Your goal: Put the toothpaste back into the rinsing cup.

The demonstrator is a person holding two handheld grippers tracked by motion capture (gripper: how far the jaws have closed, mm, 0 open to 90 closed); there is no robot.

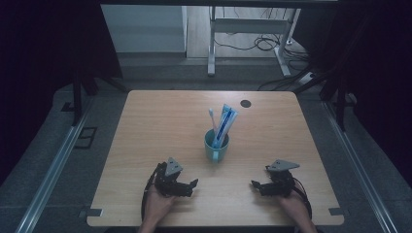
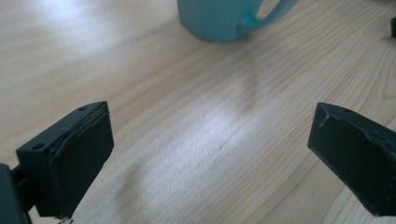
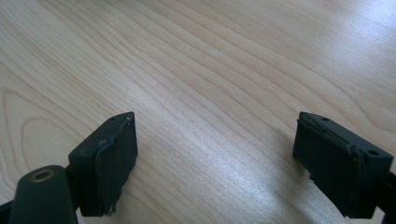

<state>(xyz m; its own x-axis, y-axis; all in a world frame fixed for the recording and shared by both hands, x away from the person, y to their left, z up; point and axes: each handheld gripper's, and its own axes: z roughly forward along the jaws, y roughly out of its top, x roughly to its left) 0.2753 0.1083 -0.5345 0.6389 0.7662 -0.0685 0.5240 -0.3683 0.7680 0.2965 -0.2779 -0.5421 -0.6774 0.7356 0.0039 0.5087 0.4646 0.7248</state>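
A teal mug [image 1: 216,145] stands upright near the middle of the light wooden tabletop [image 1: 155,126], its handle turned toward the near edge. A toothbrush [image 1: 213,121] with a pale head and a blue-and-white toothpaste tube [image 1: 226,121] stick up out of it, leaning to the far right. The left tongs [image 1: 193,183] rest near the front edge, left of the mug, jaws wide apart over bare wood. The right tongs [image 1: 254,184] lie to the right, likewise spread apart and holding nothing.
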